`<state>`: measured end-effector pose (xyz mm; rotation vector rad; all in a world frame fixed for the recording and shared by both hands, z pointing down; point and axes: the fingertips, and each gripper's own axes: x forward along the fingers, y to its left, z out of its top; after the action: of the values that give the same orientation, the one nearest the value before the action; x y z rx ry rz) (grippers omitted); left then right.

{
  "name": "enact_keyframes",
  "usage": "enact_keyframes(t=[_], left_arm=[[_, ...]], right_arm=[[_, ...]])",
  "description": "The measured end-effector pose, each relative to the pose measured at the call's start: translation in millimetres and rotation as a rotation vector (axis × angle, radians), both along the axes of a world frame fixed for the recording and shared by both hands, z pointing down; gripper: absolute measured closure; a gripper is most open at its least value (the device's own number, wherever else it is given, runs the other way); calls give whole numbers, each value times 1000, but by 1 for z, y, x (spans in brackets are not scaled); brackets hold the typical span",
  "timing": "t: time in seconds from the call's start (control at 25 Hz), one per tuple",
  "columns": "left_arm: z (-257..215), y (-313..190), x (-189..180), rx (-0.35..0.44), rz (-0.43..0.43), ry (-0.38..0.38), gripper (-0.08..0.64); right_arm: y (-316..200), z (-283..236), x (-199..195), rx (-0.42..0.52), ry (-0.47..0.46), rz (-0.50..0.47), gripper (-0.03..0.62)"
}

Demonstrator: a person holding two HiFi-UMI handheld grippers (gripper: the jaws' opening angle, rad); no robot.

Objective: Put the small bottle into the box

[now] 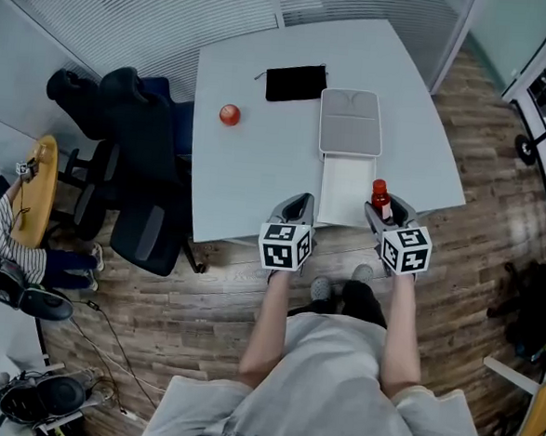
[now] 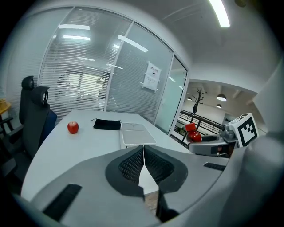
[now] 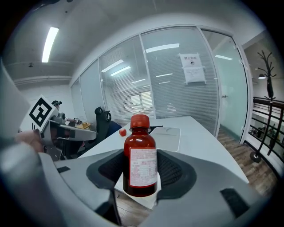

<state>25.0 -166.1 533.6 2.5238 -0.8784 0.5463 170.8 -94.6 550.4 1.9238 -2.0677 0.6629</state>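
carry step. right gripper [image 1: 391, 214] pinches the small bottle [image 3: 140, 155] by its body, upright, red cap up, at the table's near edge just right of the open box [image 1: 344, 191] (lid folded back). left gripper [image 2: 143, 166]: jaws pressed together, empty. next: likely bring the bottle over the white tray, lower it, then release.

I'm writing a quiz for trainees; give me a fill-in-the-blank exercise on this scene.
The right gripper grips a small dark-red labelled bottle with a ___ cap.
In the head view, the round red apple lies ___ of the flat black fabric pouch.
The left gripper holds ___.
Missing: red; left; nothing.
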Motion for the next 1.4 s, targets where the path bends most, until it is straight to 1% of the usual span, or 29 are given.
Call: enact_keyframes(t=[0.2,0.36,0.44,0.52,0.68,0.92,1.04,1.24,1.4], left_arm=[[0,-6,6,-5,-8,-14,531],[-5,-23,6,-5,-47,-2,531],[-5,-28,11,-2,-58,1,531],[-5,-33,14,4,-70,2,531],[-2,-42,15,-2,-101,-2,531],[6,-44,10,-9,-137,-24,531],[8,-42,1,-2,-151,-47,531],[15,-32,-12,-15,-165,-46,531],[22,-27,-29,-33,-191,-61,531]], right_arm=[[-21,3,11,-1,-42,-8,366],[-55,0,10,-7,-33,-82,365],[-68,-5,16,5,-10,-104,365],[-79,-10,20,17,31,-129,367],[-98,-9,20,0,75,-221,366],[-108,19,25,-119,197,-422,366],[-114,42,24,-176,254,-527,367],[-119,84,19,-299,329,-694,367],[-117,120,9,-415,376,-786,367]])
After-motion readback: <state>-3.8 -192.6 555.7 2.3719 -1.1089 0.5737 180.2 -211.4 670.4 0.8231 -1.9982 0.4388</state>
